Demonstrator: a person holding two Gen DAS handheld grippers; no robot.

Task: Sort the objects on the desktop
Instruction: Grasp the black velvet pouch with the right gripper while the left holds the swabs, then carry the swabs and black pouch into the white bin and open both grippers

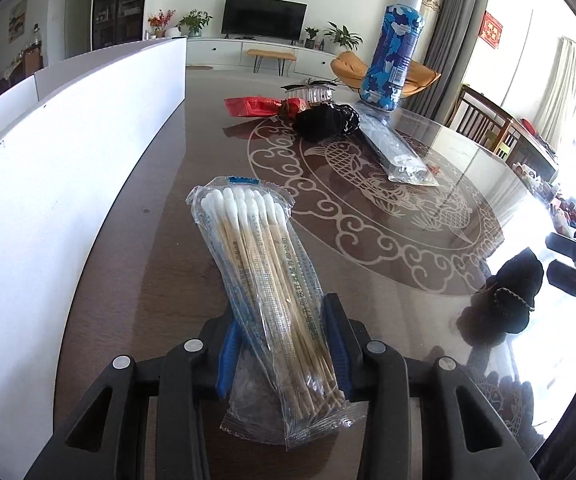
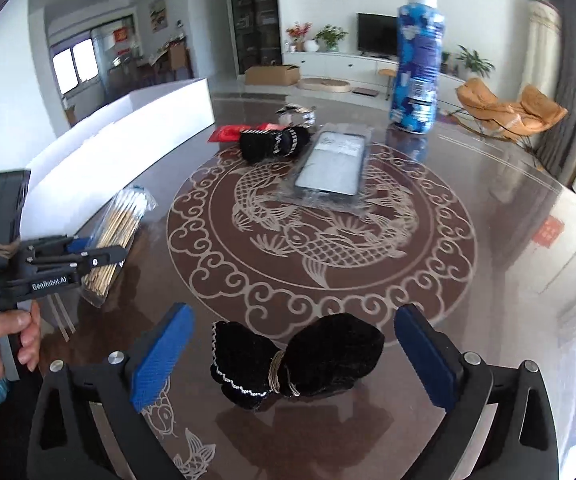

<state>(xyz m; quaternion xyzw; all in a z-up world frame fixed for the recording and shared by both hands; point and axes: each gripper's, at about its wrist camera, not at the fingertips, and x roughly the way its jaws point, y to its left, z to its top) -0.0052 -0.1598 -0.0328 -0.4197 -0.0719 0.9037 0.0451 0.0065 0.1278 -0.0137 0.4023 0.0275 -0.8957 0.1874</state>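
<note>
1. Left wrist view: my left gripper (image 1: 284,344) at bottom centre is clamped on the cotton swab pack (image 1: 268,280), w/ the pack's tip toward frame centre. White box (image 1: 68,168) fills the left side.
2. Right wrist view: my right gripper (image 2: 293,354) has its fingers wide apart, w/ the black pouch (image 2: 299,364) lying between them on the table (image 2: 487,260), bottom centre, untouched. Blue bottle (image 2: 417,64) stands upper right.

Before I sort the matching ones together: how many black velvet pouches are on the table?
2. One pouch lies between the open jaws of the right gripper, untouched. The other pouch lies farther back beside the red packet. More could be hidden.
</note>
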